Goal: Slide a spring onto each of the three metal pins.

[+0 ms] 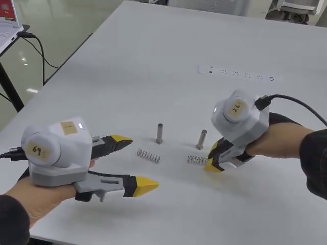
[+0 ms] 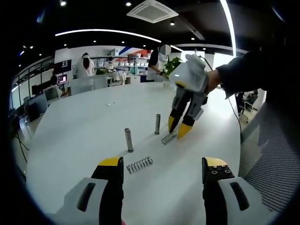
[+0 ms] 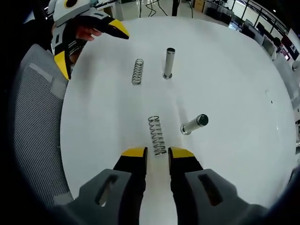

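Two short metal pins (image 1: pixel 159 133) (image 1: pixel 202 139) stand upright on the white table (image 1: pixel 153 66). One spring (image 1: pixel 148 155) lies flat in front of the left pin. My left gripper (image 1: pixel 134 161) hovers open and wide just short of that spring (image 2: pixel 139 164), with nothing held. A second spring (image 3: pixel 157 135) lies beside the right pin (image 3: pixel 194 124). My right gripper (image 3: pixel 158 152) is low over the table, and its jaws stand a narrow gap apart on either side of that spring's near end. The spring rests on the table.
A white power strip (image 1: pixel 235 74) lies flat farther back on the table. A laptop (image 1: pixel 7 23) and a black cable sit on a stand off the table's left edge. People stand far behind the table in the left gripper view.
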